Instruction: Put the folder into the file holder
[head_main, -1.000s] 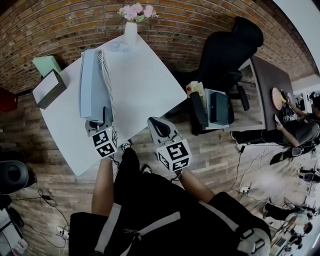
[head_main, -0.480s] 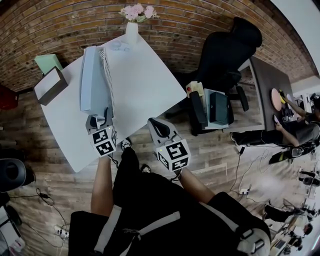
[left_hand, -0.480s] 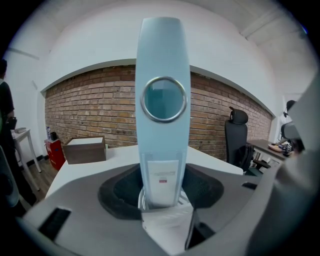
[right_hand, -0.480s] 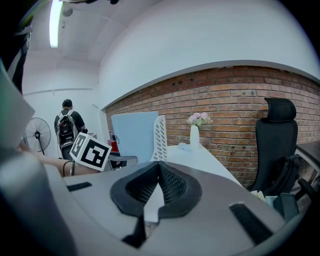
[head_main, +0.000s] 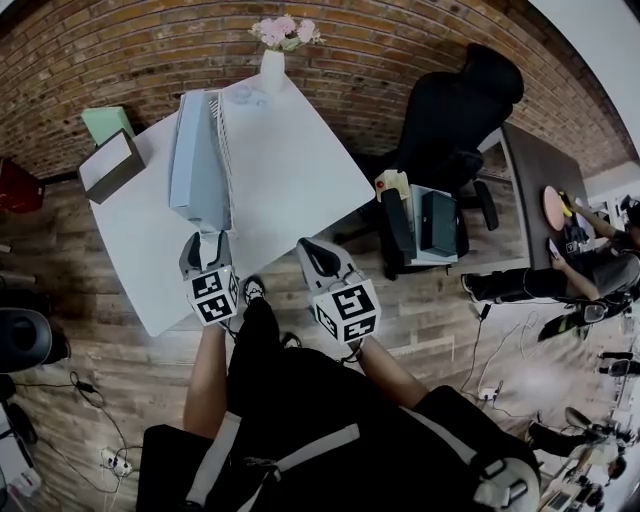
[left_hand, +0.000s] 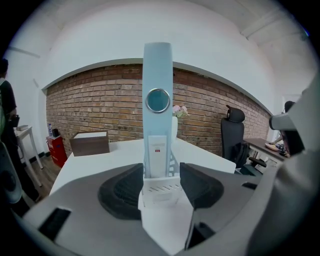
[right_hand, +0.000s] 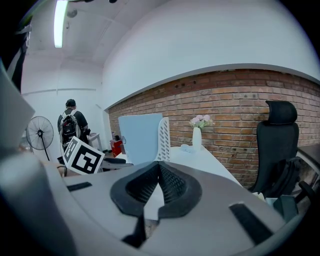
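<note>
A light blue folder (head_main: 195, 165) stands on edge inside the white perforated file holder (head_main: 222, 150) on the white table (head_main: 290, 180). My left gripper (head_main: 206, 240) is just short of the folder's near end, jaws wide apart and touching nothing. In the left gripper view the folder's spine (left_hand: 157, 100) rises from the holder (left_hand: 161, 187) beyond the open left gripper (left_hand: 161, 176). My right gripper (head_main: 318, 255) hovers at the table's near edge, shut and empty. The right gripper view has its pads (right_hand: 172, 182) pressed together, with the folder (right_hand: 140, 137) to the left.
A white vase of pink flowers (head_main: 272, 65) stands at the table's far corner. A brown box (head_main: 112, 165) and a green box (head_main: 105, 122) sit at its left end. A black office chair (head_main: 455, 110) and a small cart (head_main: 425, 220) are to the right.
My left gripper has opened off the folder's end and drawn back a little toward the table edge. The folder stays upright in the holder. The right gripper has not moved.
</note>
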